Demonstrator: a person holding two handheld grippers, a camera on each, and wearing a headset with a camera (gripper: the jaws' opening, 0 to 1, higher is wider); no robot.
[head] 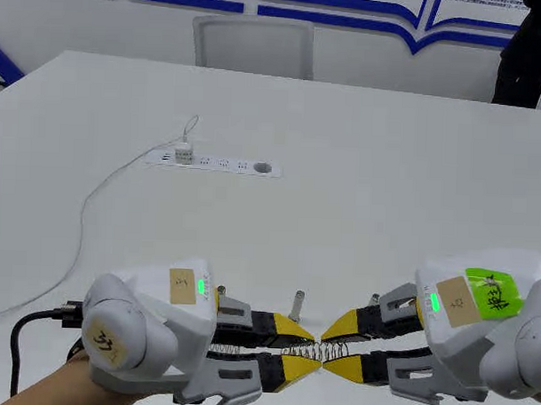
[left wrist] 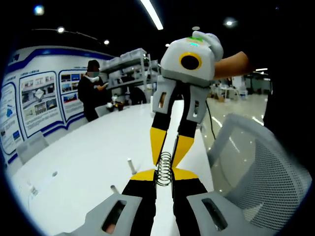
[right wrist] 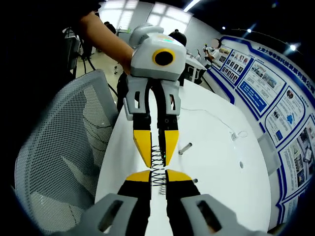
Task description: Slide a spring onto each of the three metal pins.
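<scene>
A small metal spring (head: 322, 351) lies level between my two grippers, which meet tip to tip just above the white table (head: 362, 126) at its near edge. My left gripper (head: 311, 350) comes in from the left with its yellow tips closed on one end. My right gripper (head: 334, 350) holds the other end. From the left gripper view the spring (left wrist: 164, 168) runs from my own jaws up into the right gripper (left wrist: 167, 155). Two upright metal pins (head: 296, 304) (head: 374, 299) stand just behind the tips. They are also in the right gripper view as pins (right wrist: 185, 148) (right wrist: 195, 181) beside the spring (right wrist: 157, 164).
A white power strip (head: 220, 163) with a plug (head: 183, 152) and a trailing cable lies mid-table. A grey chair (head: 254, 44) stands at the far edge. A mesh chair (right wrist: 59, 147) sits by the near edge. A person (left wrist: 92, 91) stands beyond the table.
</scene>
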